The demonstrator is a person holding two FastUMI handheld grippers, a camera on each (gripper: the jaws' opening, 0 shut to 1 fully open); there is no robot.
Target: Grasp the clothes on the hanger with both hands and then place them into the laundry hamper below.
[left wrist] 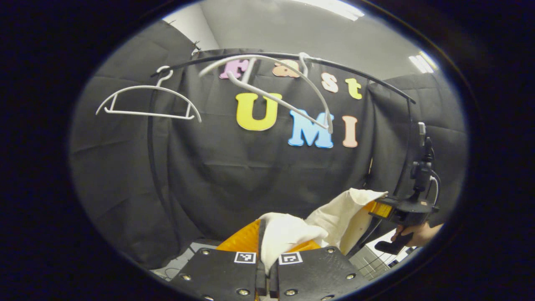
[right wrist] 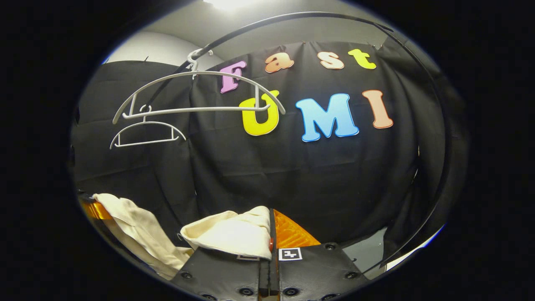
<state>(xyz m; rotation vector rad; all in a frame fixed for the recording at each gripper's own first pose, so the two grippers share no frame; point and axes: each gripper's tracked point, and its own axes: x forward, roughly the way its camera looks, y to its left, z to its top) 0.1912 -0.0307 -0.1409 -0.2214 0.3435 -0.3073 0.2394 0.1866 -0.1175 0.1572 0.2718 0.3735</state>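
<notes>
A cream garment (left wrist: pixel 292 234) hangs free of the hangers, stretched between both grippers. In the left gripper view my left gripper (left wrist: pixel 271 244) is shut on one bunched end of it. From there the cloth runs right to my right gripper (left wrist: pixel 386 209), which a hand (left wrist: pixel 420 234) holds. In the right gripper view my right gripper (right wrist: pixel 271 234) is shut on a fold of the garment (right wrist: pixel 234 234). Another part of the cloth drapes at lower left, leading to the left gripper (right wrist: pixel 94 209) at the edge.
Two bare white hangers hang on the black curved rail (left wrist: pixel 359 73): one level hanger (left wrist: pixel 146 100) at the left, one tilted hanger (left wrist: pixel 276 90) near the middle. Both hangers (right wrist: pixel 196 94) (right wrist: pixel 146 133) appear above left in the right gripper view. Pale floor (left wrist: pixel 376 261) lies below right.
</notes>
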